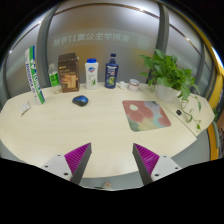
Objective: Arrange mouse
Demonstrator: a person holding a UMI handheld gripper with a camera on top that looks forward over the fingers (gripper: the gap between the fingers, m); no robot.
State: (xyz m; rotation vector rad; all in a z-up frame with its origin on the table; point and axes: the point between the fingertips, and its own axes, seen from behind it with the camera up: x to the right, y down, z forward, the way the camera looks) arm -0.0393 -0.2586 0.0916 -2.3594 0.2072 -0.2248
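Observation:
A small dark blue mouse (80, 100) lies on the pale round table (95, 125), towards the far left, well beyond my fingers. A pink mouse mat (146, 114) lies flat on the table to the right of the mouse, ahead of my right finger. My gripper (111, 158) hangs over the table's near edge. Its two fingers with magenta pads (76, 156) stand wide apart with nothing between them.
Behind the mouse stand a brown box (69, 72), a white bottle (91, 72), a dark bottle (111, 71) and a white cup (134, 85). A white-green box (33, 72) stands far left. A potted plant (170, 72) stands at the far right.

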